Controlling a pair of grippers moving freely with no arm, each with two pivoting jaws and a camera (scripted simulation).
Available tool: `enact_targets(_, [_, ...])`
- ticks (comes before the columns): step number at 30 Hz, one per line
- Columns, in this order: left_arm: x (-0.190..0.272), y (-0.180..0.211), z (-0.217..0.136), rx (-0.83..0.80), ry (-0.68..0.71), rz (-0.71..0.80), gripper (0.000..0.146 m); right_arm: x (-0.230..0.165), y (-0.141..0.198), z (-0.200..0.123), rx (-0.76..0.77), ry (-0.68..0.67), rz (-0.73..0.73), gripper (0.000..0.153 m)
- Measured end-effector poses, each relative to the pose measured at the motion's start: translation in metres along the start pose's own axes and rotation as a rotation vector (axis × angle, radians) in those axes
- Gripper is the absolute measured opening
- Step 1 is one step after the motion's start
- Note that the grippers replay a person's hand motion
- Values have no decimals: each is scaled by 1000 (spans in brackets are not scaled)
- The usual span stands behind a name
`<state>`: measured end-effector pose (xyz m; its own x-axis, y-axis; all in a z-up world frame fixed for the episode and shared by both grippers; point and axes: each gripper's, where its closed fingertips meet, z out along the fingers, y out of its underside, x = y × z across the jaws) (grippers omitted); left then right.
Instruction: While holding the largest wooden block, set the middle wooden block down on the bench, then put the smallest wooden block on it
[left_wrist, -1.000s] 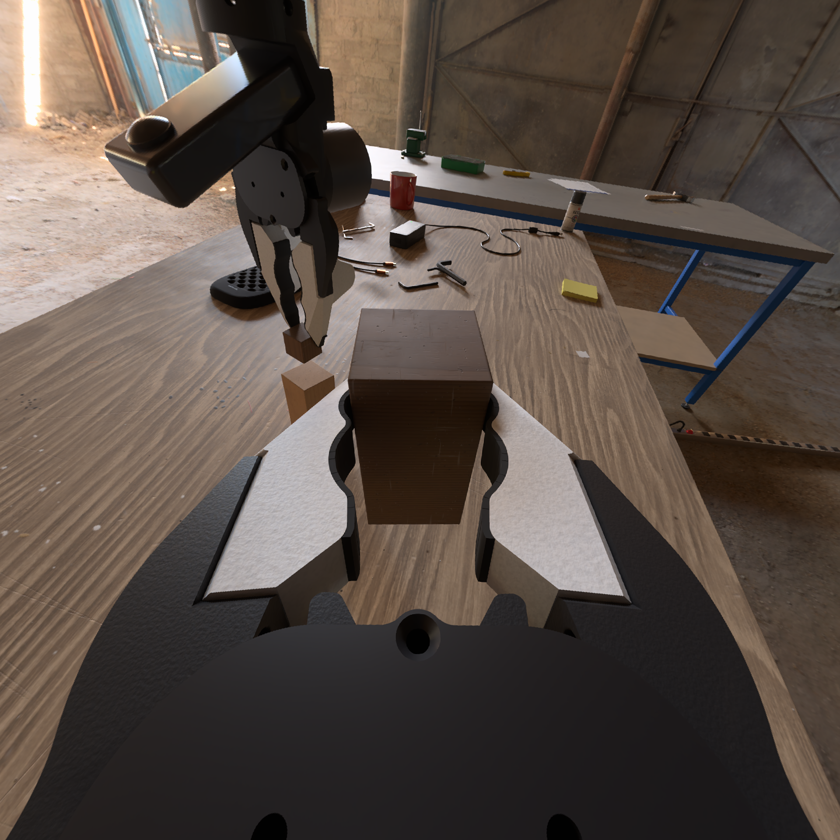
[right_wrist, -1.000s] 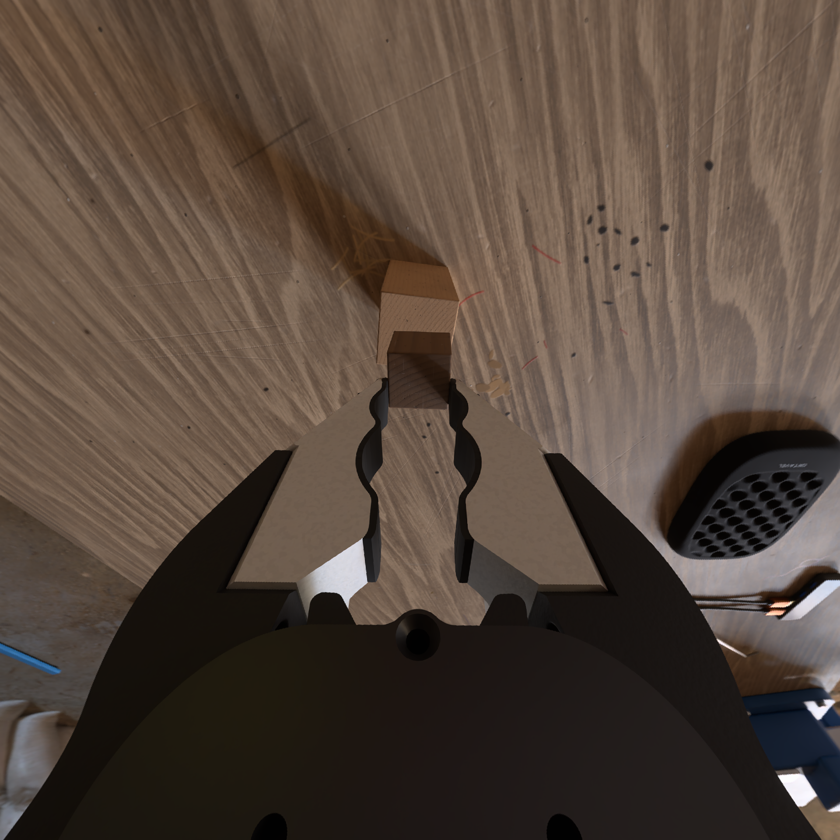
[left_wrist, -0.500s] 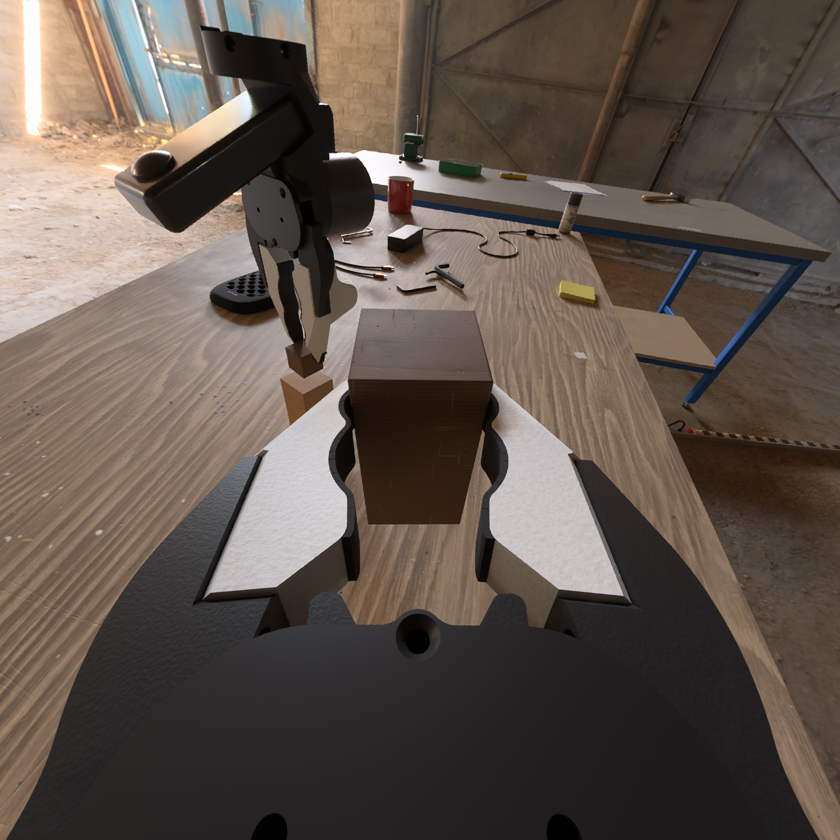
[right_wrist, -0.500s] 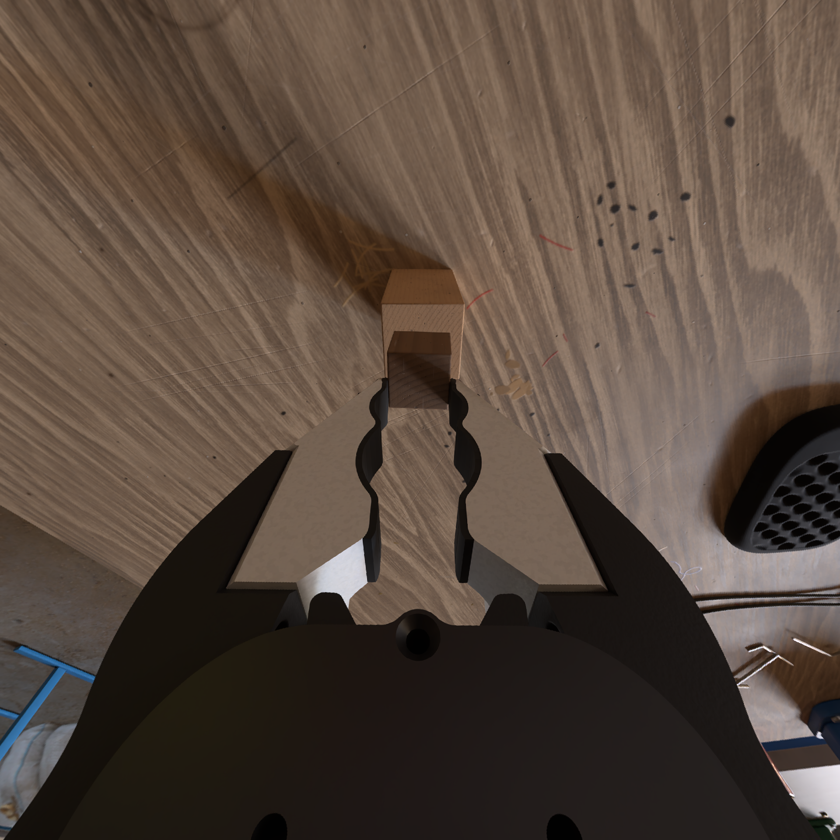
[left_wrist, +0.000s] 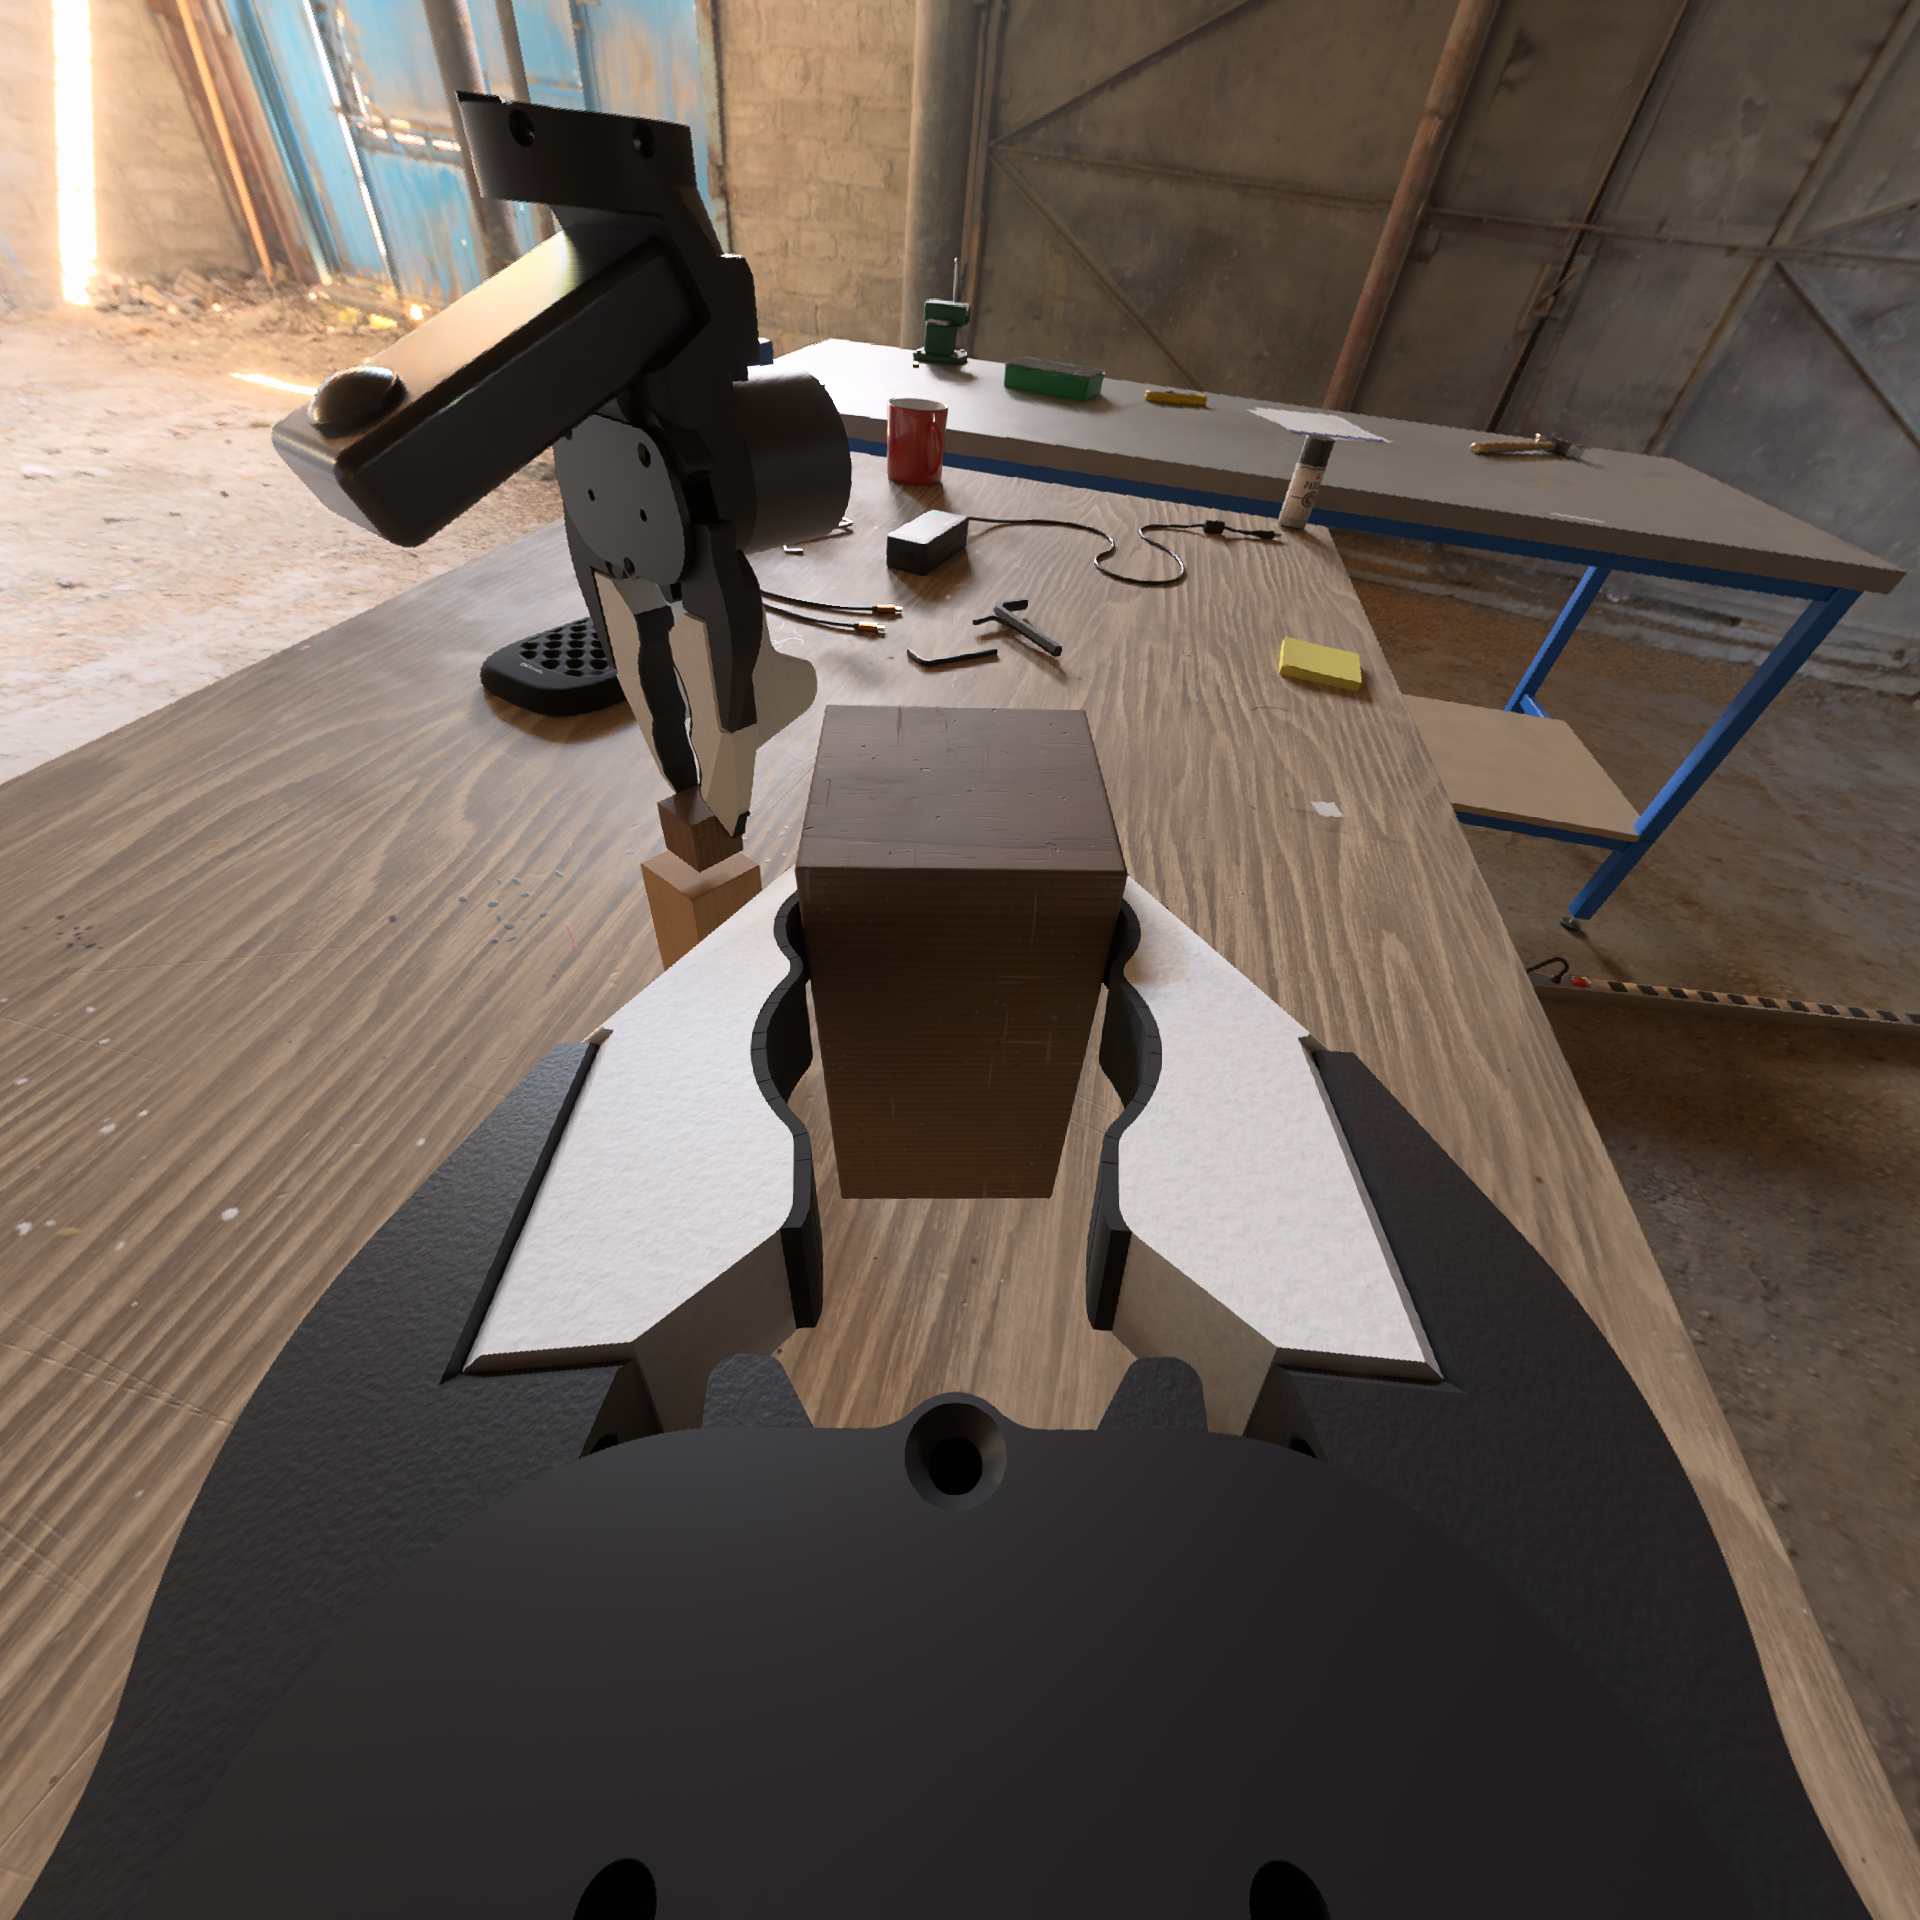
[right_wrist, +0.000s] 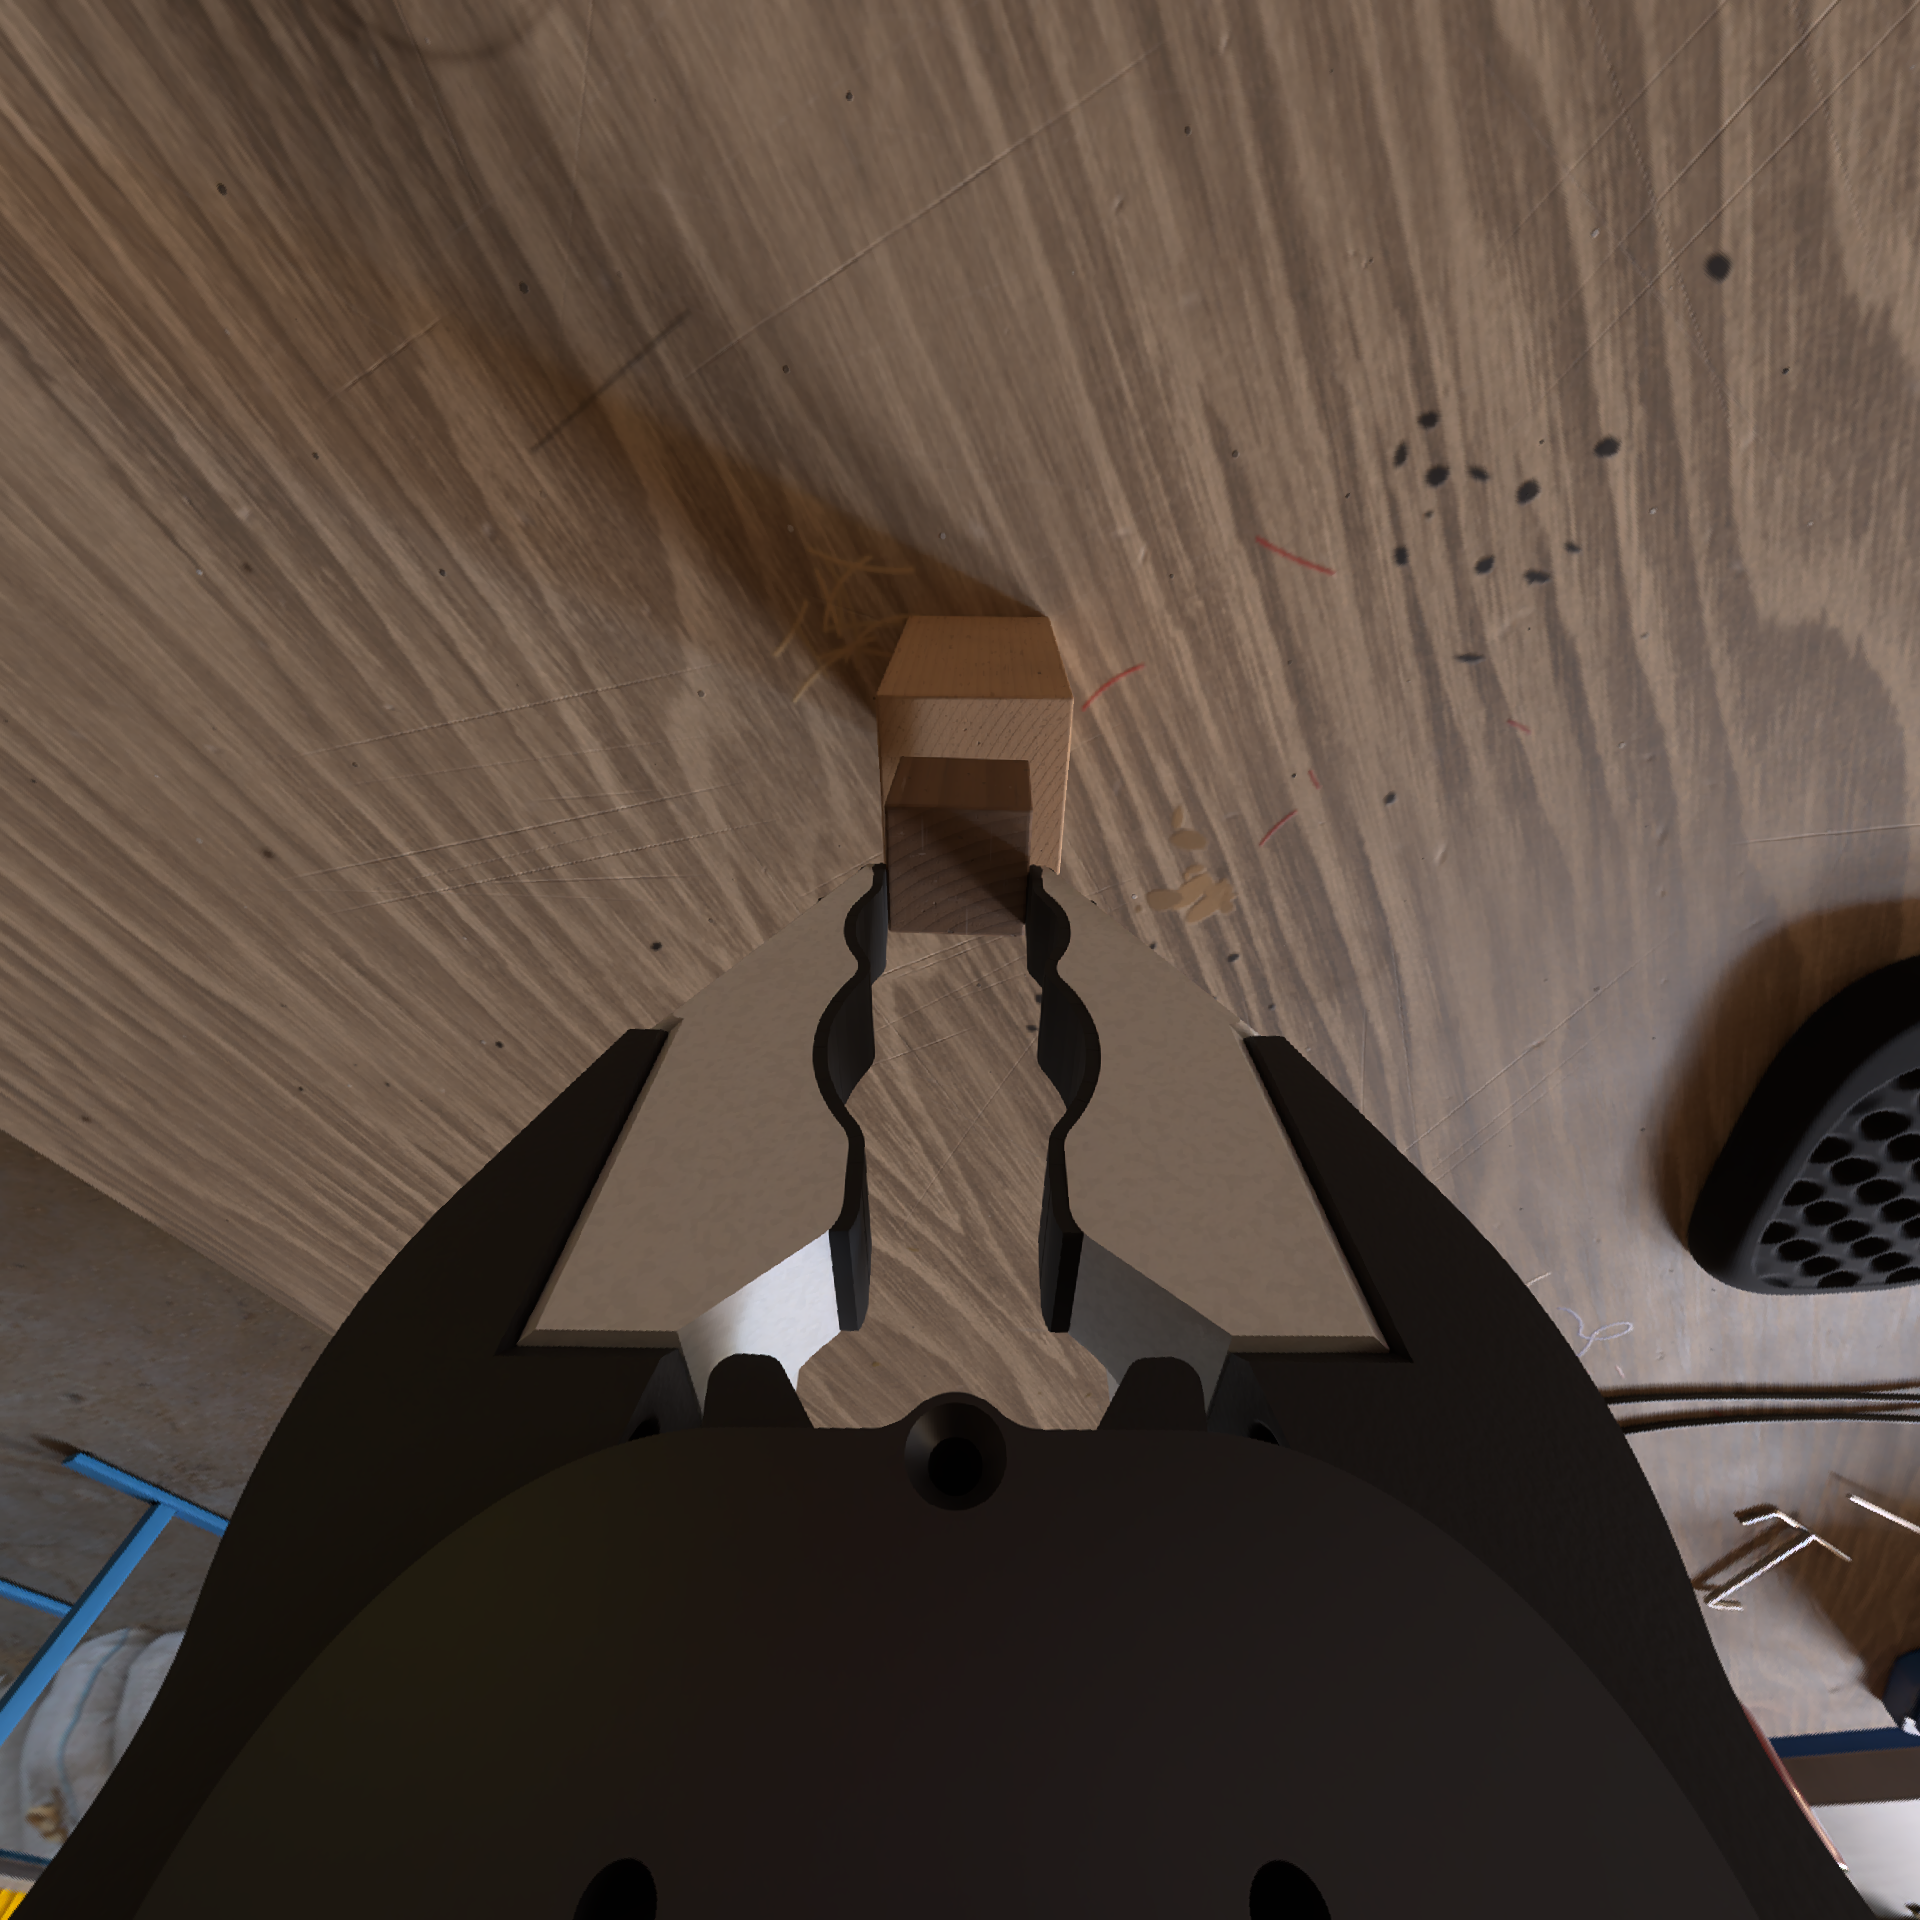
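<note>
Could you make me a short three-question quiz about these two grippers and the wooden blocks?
1. True or false: the left gripper grips the large dark brown wooden block.
2. What does the right gripper hold? A) red mug B) small brown wooden cube C) yellow sponge
3. Fill in: the small cube sits over the pale tan wooden block, which stands on the wooden ____.

Key: 1 true; 2 B; 3 bench.

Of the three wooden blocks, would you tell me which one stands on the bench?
The pale middle block; the small brown one and the large dark one are each gripped in a claw.
</note>
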<state>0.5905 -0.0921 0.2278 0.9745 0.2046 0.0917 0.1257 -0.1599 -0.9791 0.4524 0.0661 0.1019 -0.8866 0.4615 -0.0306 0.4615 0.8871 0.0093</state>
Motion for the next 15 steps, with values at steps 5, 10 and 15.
enact_targets(5, [0,0,-1,0,0,-1,54,0,0,2,0,-1,-3,30])
enact_targets(10, [0,0,-1,-1,0,-1,54,1,-2,1,7,6,-6,36])
enact_targets(15, [0,0,-1,-3,1,-2,54,0,-3,0,16,7,-14,38])
